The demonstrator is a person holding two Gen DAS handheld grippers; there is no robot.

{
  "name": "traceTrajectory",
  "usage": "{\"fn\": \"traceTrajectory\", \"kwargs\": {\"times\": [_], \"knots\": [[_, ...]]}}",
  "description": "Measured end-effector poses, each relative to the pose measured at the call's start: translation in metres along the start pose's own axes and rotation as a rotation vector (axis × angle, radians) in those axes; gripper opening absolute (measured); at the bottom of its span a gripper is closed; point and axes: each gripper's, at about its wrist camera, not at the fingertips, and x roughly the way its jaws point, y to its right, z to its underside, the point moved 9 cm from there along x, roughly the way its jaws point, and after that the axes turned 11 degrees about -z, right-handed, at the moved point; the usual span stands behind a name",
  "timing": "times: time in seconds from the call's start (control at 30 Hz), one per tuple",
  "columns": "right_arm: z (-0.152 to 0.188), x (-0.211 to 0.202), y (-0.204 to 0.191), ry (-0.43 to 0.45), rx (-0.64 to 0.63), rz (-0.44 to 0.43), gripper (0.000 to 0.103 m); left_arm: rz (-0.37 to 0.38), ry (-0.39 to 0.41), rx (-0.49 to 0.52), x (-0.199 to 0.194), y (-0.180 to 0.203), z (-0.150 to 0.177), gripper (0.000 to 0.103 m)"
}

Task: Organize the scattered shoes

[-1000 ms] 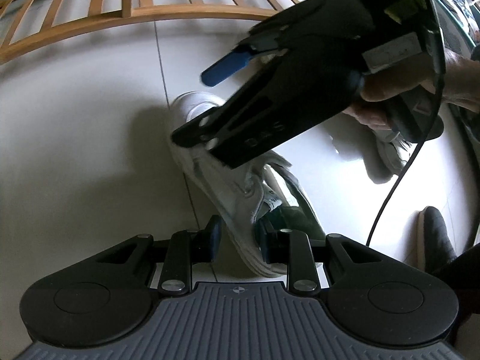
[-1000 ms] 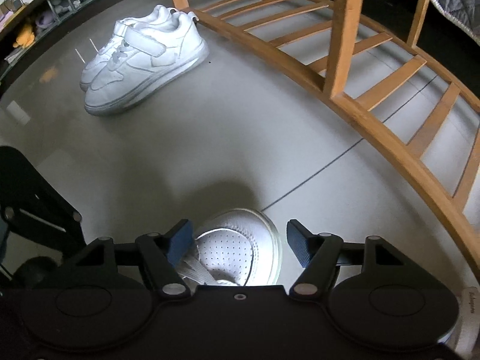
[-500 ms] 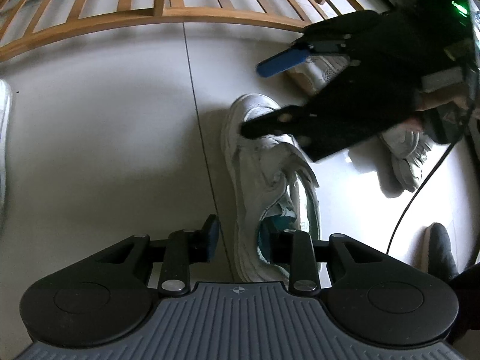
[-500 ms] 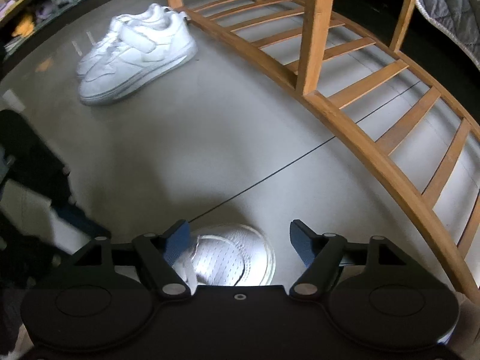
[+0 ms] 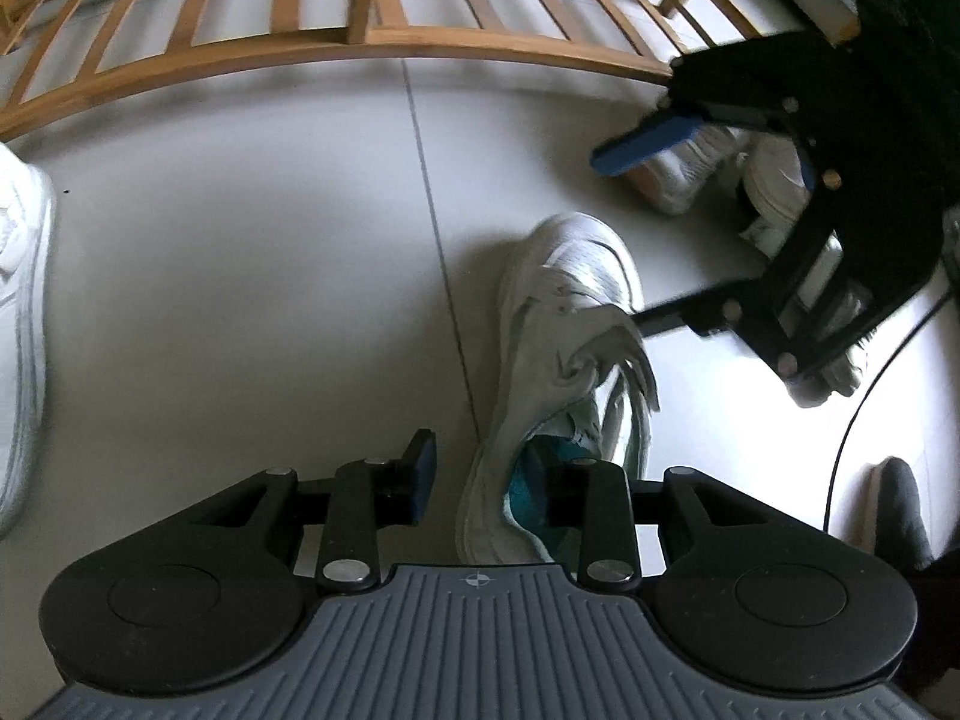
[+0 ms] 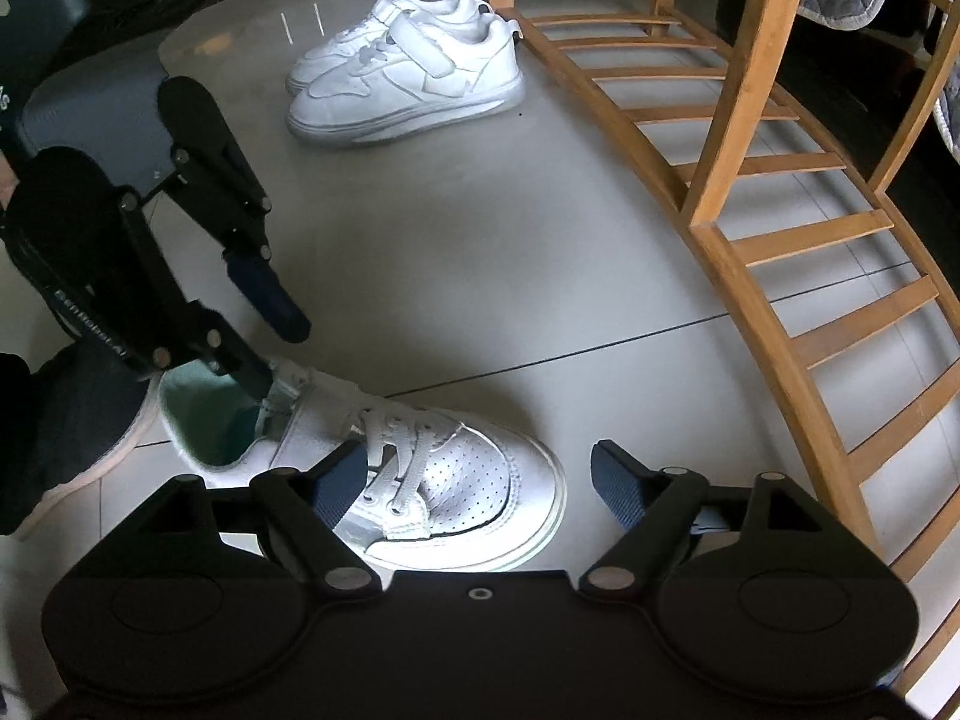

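A white lace-up sneaker [image 5: 570, 312] with teal lining lies on the grey floor, toe pointing toward the wooden rack. My left gripper [image 5: 480, 477] straddles the heel-side wall of this sneaker. Its right finger sits inside the teal opening and its left pad stands clear of the outside; the jaws are opening. In the right wrist view the same sneaker [image 6: 456, 480] shows its perforated toe between the fingers of my right gripper [image 6: 480, 483]. Those jaws are opening too, with the right pad well off the toe. The left gripper [image 6: 279, 357] appears at the sneaker's heel.
A neat pair of white strap shoes [image 6: 408, 78] stands beside the curved wooden rack [image 6: 780, 240]. More white shoes [image 5: 678, 180] lie behind the right gripper [image 5: 621, 240]. A black cable [image 5: 852, 420] and a person's dark-socked foot [image 5: 900, 504] are at the right.
The sneaker has swung from slanted to straight, toe toward the rack. The right gripper has drawn off it to the right. Both grippers' jaws have widened.
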Motion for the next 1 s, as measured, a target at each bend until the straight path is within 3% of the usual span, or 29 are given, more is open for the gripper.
{"fn": "traceTrajectory", "kwargs": {"times": [0.33,0.47,0.67,0.77,1.0], "knots": [[0.022,0.021,-0.032,-0.114,-0.101,-0.043,0.084,-0.051,0.009,-0.079,0.008,-0.018,-0.013,0.034],[0.023,0.025,-0.038,-0.13,-0.158,0.007,0.084,-0.053,0.008,-0.081,0.01,-0.018,-0.016,0.033],[0.018,0.032,-0.036,-0.123,-0.123,0.022,0.082,-0.06,0.006,-0.118,0.011,-0.024,-0.017,0.035],[0.019,0.035,-0.037,-0.147,-0.153,0.039,0.076,-0.067,0.015,-0.133,0.009,-0.027,-0.018,0.035],[0.019,0.032,-0.035,-0.144,-0.054,0.022,0.068,-0.091,0.025,-0.192,0.005,-0.035,-0.02,0.042]]}}
